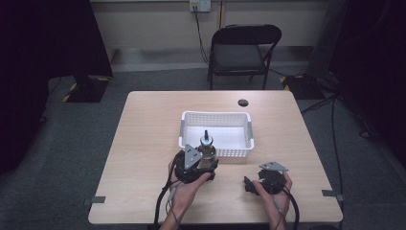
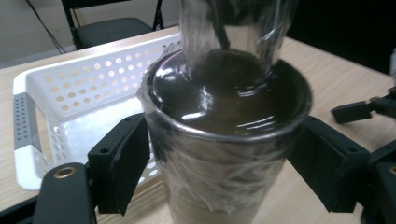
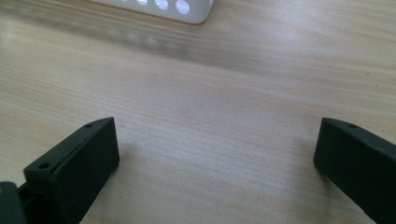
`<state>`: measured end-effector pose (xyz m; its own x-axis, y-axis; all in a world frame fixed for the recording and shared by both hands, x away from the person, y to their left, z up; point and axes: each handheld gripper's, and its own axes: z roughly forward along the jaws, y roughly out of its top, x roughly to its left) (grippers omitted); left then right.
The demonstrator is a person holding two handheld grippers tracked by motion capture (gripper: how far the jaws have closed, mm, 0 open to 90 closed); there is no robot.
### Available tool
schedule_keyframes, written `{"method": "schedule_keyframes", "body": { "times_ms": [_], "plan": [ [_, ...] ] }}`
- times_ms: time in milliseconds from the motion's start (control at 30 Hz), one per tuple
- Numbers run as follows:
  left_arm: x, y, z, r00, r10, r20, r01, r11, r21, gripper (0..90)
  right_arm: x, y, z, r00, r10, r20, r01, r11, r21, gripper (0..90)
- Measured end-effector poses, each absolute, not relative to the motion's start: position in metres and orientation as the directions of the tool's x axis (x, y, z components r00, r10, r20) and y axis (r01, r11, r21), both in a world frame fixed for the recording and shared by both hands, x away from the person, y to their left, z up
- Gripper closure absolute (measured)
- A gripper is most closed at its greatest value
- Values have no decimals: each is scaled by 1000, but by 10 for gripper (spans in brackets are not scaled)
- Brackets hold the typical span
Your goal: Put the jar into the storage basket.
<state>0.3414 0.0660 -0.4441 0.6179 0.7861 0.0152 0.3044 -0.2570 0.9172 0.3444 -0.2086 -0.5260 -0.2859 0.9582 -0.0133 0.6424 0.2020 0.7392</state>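
**Near edge of table, left of centre: film-wrapped bottle in left gripper**

Item: bottle (image 2: pixel 219 154) with a narrow neck, wrapped in clear film, standing just in front of the white basket (image 1: pixel 191 130).
Handling: probably rigid, slippery under the film, top-heavy; best taken low on the broad body.
Left gripper (image 1: pixel 198 167): jaws pressed on the body's two sides.
Right gripper (image 3: pixel 217 163): jaws wide, empty, over bare table (image 3: pixel 210 93).

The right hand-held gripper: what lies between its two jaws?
Nothing lies there. In the right gripper view, the right hand-held gripper stands open over bare wooden table; the white basket is farther ahead.
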Motion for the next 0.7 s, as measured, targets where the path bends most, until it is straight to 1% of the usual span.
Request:
{"method": "schedule_keyframes", "body": {
  "times_ms": [133, 300, 700],
  "plan": [
    [343, 64, -446, 609, 792, 34, 302, -271, 914, 290, 344, -209, -526, -286, 958, -13, 642, 202, 739, 0],
    [344, 65, -445, 620, 784, 37, 302, -281, 911, 317, 344, -209, -526, -286, 958, -13, 642, 202, 739, 0],
    [341, 65, -445, 614, 789, 33, 297, -270, 916, 330, 344, -209, -526, -286, 958, -13, 642, 202, 739, 0]
  ]
}}
